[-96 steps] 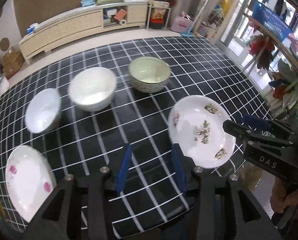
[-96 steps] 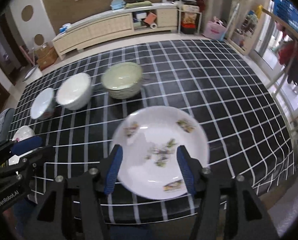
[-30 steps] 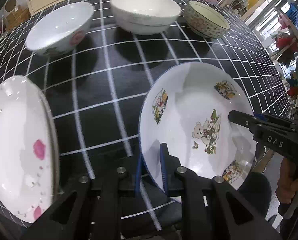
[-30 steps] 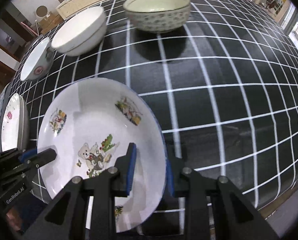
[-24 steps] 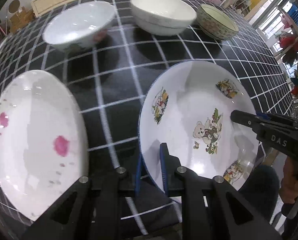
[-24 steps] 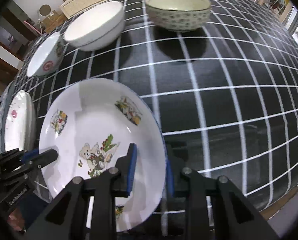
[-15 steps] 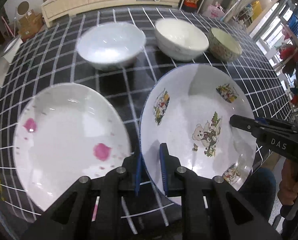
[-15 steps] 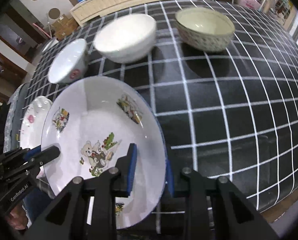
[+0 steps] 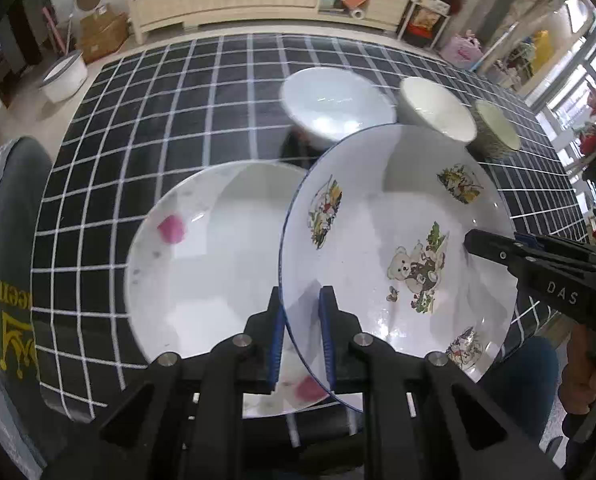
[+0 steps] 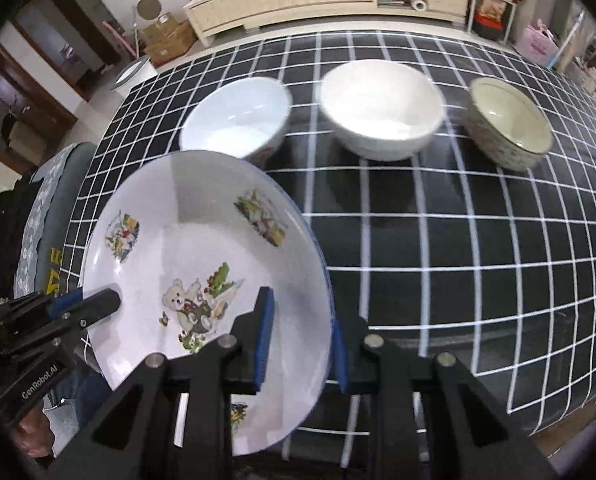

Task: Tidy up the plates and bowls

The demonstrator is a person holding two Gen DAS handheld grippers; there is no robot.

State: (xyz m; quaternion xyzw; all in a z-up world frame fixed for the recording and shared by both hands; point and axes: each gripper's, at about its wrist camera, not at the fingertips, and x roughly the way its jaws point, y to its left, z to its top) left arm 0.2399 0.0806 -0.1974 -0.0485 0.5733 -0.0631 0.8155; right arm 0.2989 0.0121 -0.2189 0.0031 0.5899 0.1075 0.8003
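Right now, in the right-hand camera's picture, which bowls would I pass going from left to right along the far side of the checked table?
Left to right: the bluish-white bowl → the plain white bowl → the patterned bowl with the greenish inside. All three stand on the checked tablecloth, beyond the teddy-bear plate.

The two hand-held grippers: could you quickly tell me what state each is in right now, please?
Left hand-held gripper: closed on the rim of the bear plate.
Right hand-held gripper: closed on the opposite rim of the same bear plate.
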